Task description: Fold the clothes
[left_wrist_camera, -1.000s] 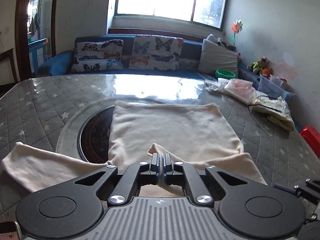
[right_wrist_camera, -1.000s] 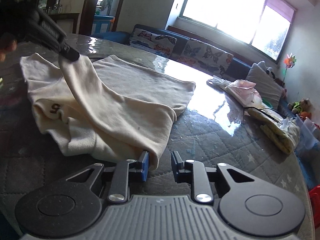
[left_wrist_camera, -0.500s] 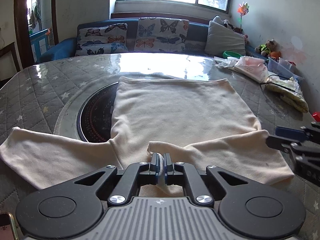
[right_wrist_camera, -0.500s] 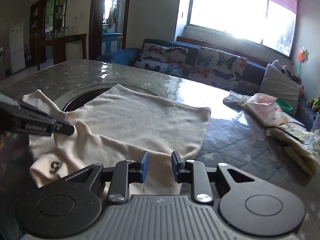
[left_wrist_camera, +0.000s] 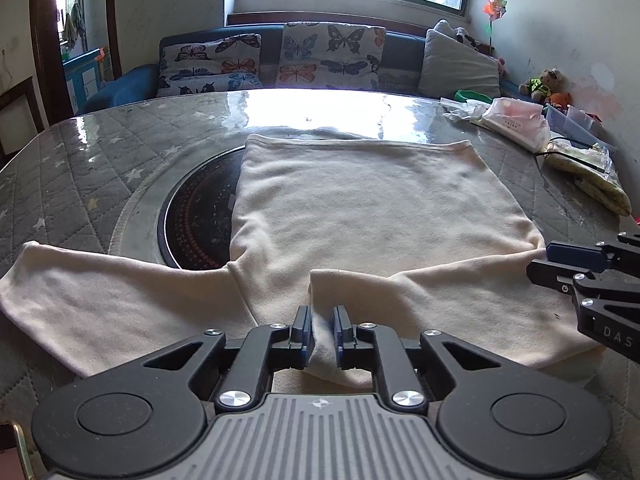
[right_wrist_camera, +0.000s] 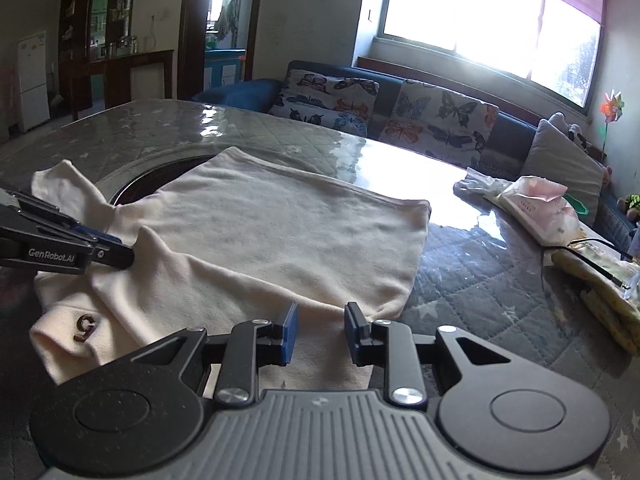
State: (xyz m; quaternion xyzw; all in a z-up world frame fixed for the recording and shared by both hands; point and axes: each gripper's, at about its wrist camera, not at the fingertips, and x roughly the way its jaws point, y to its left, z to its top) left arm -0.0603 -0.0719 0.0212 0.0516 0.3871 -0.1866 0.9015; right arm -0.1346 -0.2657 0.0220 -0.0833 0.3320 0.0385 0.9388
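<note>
A cream long-sleeved top (left_wrist_camera: 360, 208) lies flat on the grey quilted table (left_wrist_camera: 80, 168), hem toward the sofa. Its right sleeve (left_wrist_camera: 460, 300) is folded across the chest; the left sleeve (left_wrist_camera: 100, 296) lies spread out to the left. My left gripper (left_wrist_camera: 322, 330) sits low over the sleeve's cuff, its jaws a little apart with the cuff fabric between them. In the right wrist view the top (right_wrist_camera: 280, 232) lies ahead, and my right gripper (right_wrist_camera: 319, 334) is open and empty just above the folded shoulder. The left gripper (right_wrist_camera: 120, 254) shows there at the left.
A round dark hotplate (left_wrist_camera: 196, 216) is set in the table, partly under the top. Plastic bags and packets (left_wrist_camera: 516, 120) and a yellow bundle (left_wrist_camera: 592, 172) lie at the right edge. A sofa with butterfly cushions (left_wrist_camera: 312, 56) stands behind the table.
The left gripper lowered the folded sleeve onto the chest and its jaws have parted slightly around the cuff. The right gripper moved back from the sleeve's edge to over the shoulder fold.
</note>
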